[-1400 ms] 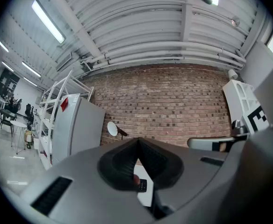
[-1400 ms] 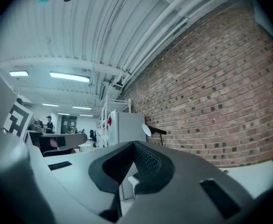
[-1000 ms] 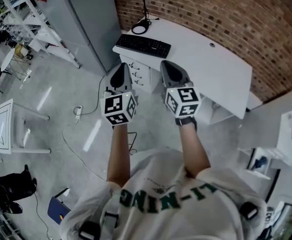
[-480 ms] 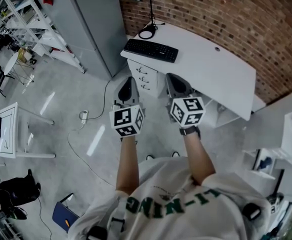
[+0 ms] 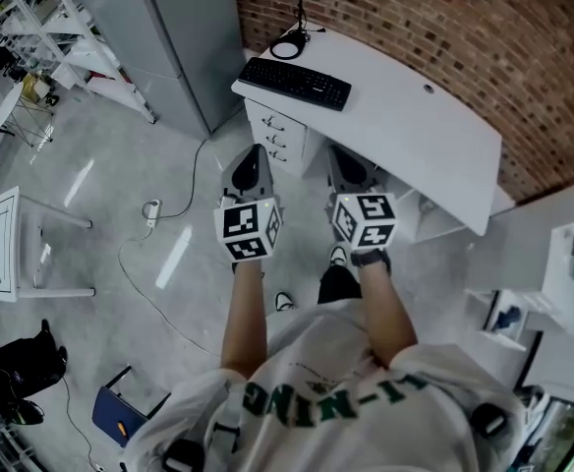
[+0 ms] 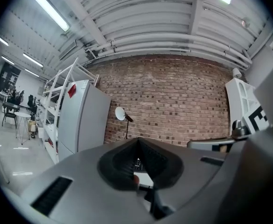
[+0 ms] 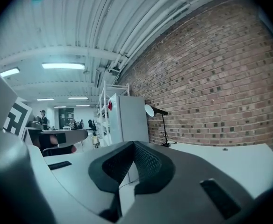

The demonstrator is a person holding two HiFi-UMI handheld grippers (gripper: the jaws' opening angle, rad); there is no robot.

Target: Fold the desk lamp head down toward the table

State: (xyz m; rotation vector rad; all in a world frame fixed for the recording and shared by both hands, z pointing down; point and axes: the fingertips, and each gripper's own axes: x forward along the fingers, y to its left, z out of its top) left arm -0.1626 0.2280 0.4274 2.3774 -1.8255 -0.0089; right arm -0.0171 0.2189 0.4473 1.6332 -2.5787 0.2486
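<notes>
While held side by side just ahead of the chest, out over the grey floor point(image 5: 120, 214): left gripper point(image 5: 251, 155) pressed fully together, nothing between its jaws; right gripper point(image 5: 346, 165) likewise pressed together and empty. Both pointing roughly level toward a white desk point(image 5: 415, 136), marker cubes turned up to the head camera. Just beyond the tips, a white drawer unit point(image 5: 275, 138) tucked under the desk's near edge. Farther on, a black keyboard point(image 5: 297, 83) lying on the desk's left end. Behind that, at the far left corner, the desk lamp point(image 5: 289, 47): round base on the desktop just past the keyboard, thin black stem upright, head up high at the top edge of the head view, not yet folded down, well apart from both grippers. Left of the desk, a tall grey cabinet point(image 5: 169, 37); at the very back, a red brick wall point(image 5: 444, 28).
</notes>
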